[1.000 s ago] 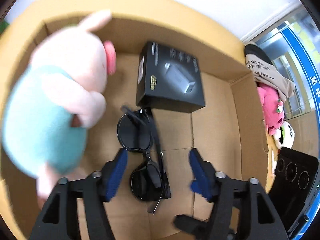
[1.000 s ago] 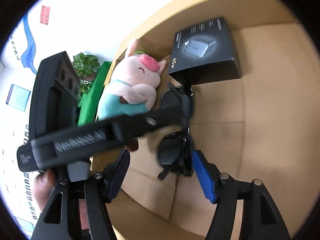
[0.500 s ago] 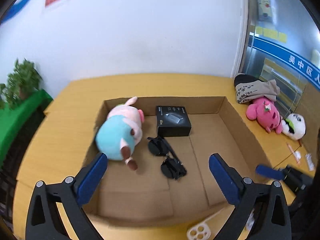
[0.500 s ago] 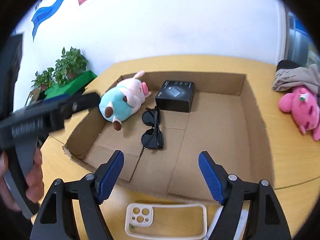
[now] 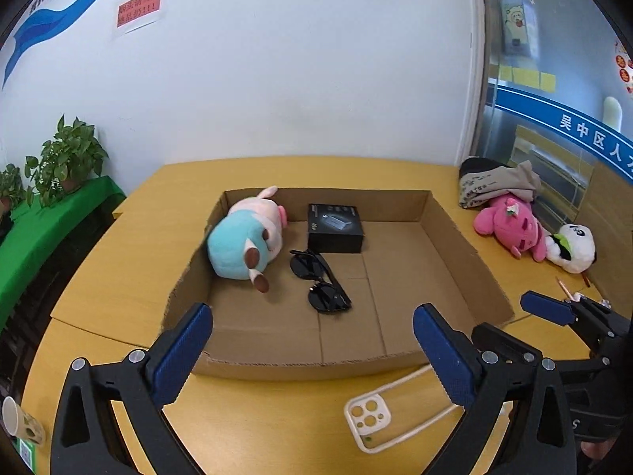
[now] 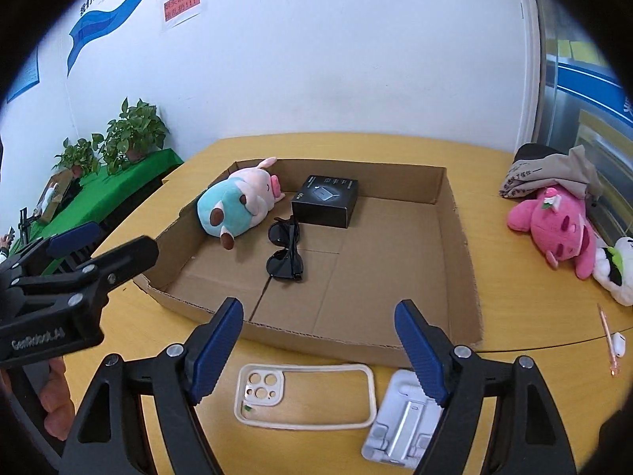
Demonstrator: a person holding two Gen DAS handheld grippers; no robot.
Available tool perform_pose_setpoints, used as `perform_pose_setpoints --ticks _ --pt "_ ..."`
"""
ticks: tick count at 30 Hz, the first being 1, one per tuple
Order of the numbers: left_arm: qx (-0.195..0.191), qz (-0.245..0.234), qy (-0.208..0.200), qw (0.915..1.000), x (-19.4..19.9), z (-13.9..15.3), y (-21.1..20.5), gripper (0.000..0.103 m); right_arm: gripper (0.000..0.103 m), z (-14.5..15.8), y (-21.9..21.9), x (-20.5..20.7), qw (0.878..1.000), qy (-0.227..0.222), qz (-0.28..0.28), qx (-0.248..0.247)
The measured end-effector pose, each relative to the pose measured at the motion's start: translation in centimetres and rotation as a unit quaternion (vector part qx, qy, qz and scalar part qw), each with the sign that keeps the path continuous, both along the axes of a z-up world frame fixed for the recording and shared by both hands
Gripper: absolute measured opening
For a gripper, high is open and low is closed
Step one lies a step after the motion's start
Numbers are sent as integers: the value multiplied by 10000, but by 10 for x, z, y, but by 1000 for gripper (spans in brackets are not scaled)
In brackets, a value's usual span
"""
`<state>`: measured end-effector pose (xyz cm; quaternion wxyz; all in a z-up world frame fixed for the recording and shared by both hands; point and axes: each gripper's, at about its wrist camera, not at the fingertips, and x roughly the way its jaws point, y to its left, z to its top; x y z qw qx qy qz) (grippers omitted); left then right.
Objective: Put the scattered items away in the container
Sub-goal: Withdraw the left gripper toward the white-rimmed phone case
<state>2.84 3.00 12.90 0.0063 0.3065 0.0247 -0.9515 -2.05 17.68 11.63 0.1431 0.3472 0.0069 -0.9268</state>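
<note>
A shallow cardboard box (image 5: 467,261) (image 6: 461,261) lies on the yellow table. Inside it are a pig plush in teal (image 5: 245,241) (image 6: 233,202), a black box (image 5: 335,226) (image 6: 325,200) and black sunglasses (image 5: 320,285) (image 6: 285,253). A cream phone case (image 5: 379,419) (image 6: 304,396) and a white phone stand (image 6: 403,415) lie on the table in front of the box. My left gripper (image 5: 312,356) is open and empty above the box's near wall. My right gripper (image 6: 318,352) is open and empty above the phone case and stand.
A pink plush (image 5: 510,227) (image 6: 558,225), a panda plush (image 5: 571,247) and folded cloth (image 5: 494,182) lie at the right. A pen (image 6: 607,340) and white earbud (image 6: 618,343) lie near the right edge. A paper cup (image 5: 19,421) stands at the left; potted plants (image 6: 134,130) behind.
Both grippers have pulled back out of the box and up, open and empty. The pig plush, let go by the left gripper, now lies in the box's far left corner.
</note>
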Motion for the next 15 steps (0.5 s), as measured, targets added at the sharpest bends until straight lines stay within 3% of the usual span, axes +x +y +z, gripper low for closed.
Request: perform_pose_setpoints --ticks 15 --pt "370 5 -121 9992 8 -7 0 103 79 4 7 12 9999 41 -77 -69"
